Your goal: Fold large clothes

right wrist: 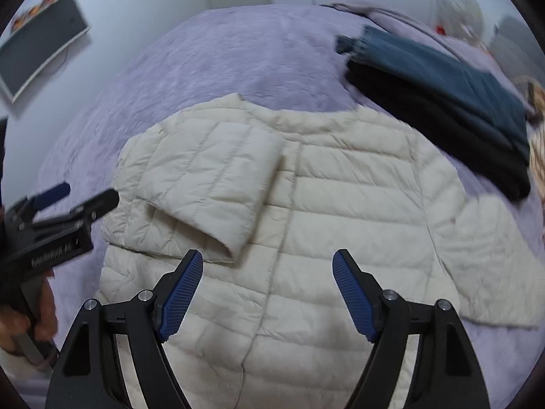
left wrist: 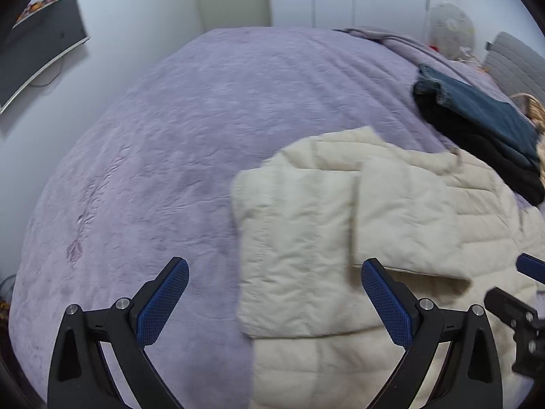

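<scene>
I see a cream quilted puffer jacket (right wrist: 340, 204) lying flat near the bed's (right wrist: 238, 54) front edge, left sleeve (right wrist: 211, 184) folded across its chest, right sleeve spread outward.

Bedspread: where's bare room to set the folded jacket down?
Free: the purple bedspread left of the cream jacket, out toward the door wall. Crowded: right side, where the dark folded clothes sit just beyond the jacket's shoulder and its unfolded sleeve lies.
</scene>
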{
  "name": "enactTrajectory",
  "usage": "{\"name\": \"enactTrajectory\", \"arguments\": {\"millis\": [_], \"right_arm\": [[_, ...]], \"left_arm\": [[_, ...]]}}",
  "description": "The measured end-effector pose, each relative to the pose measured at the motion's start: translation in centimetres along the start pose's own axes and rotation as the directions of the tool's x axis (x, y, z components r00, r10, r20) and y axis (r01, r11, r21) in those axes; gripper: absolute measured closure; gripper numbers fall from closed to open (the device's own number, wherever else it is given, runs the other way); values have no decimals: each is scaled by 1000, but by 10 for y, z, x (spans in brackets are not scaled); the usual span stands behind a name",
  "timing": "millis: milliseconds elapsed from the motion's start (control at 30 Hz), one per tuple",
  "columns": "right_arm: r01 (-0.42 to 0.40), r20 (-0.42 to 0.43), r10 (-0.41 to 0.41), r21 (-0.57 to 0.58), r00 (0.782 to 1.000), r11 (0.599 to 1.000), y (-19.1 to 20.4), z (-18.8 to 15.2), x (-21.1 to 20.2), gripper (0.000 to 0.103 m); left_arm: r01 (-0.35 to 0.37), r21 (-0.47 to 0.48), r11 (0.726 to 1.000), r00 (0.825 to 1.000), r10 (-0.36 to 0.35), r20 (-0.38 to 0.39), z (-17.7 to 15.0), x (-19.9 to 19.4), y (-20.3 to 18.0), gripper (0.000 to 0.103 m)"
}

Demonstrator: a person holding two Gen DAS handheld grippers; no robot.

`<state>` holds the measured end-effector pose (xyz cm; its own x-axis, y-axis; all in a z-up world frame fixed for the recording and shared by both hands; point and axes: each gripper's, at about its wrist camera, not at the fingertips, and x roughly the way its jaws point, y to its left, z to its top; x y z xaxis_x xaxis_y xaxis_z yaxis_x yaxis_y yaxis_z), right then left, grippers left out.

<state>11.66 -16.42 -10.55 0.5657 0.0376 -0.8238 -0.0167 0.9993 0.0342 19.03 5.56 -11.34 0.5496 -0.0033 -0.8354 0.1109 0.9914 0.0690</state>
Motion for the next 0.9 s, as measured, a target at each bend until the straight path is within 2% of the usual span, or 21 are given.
{"name": "enactTrajectory", "arguments": {"millis": [67,167,267,300,333,367,433,500,533,567,633,667,700,733,767,833,900], "right_arm": [[46,14,-45,-134,999,990,35,11,14,22],[149,38,-144,-267,989,952,68,23,40,22],[185,36,-181,-239,983,953,70,38,58,23],[191,36,-188,-205,982,960,62,41,60,26],[189,42,-185,-155,982,970,54,44,59,53],[175,37,-172,-94,984,980,40,44,57,91],[97,33,-99,72,994,993,7,40,50,93],[13,29,-22,269,999,963,-32,25,46,93],[-10,19,3,372,1000,928,-52,16,46,93],[-45,8,47,480,999,876,-72,4,48,93],[-108,2,141,656,990,747,-104,-25,54,93],[-128,1,181,708,984,695,-113,-37,58,93],[-144,0,213,737,977,661,-119,-46,60,93],[-155,-1,235,750,972,644,-122,-53,60,92],[-147,-13,237,751,971,644,-122,-58,59,92],[-118,-44,218,730,975,673,-118,-62,51,92],[-123,-30,205,713,978,691,-112,-63,37,91]], "left_arm": [[-51,-39,998,999,50,-10,4,17,18,1],[-78,-75,994,996,75,-36,7,41,31,1],[-92,-80,993,994,87,-63,7,61,32,1],[-96,-77,992,993,91,-70,6,66,30,1],[-98,-71,993,993,93,-72,1,67,27,1],[-102,-64,993,992,97,-75,-1,69,25,1],[-104,-49,993,992,100,-73,-4,70,21,1],[-102,-41,994,992,99,-74,-6,70,20,1],[-99,-39,994,992,95,-78,-6,71,20,1],[-94,-38,995,992,91,-83,-5,72,20,1],[-89,-34,995,992,85,-89,-3,71,22,1],[-89,-33,996,993,85,-87,-1,69,23,1],[-89,-34,995,993,86,-82,2,68,26,1],[-91,-37,995,994,88,-72,6,65,29,1],[-94,-44,995,994,92,-59,11,62,33,1],[-99,-69,993,995,97,-33,25,60,44,1],[-95,-88,992,995,94,-24,37,63,52,1]]}}
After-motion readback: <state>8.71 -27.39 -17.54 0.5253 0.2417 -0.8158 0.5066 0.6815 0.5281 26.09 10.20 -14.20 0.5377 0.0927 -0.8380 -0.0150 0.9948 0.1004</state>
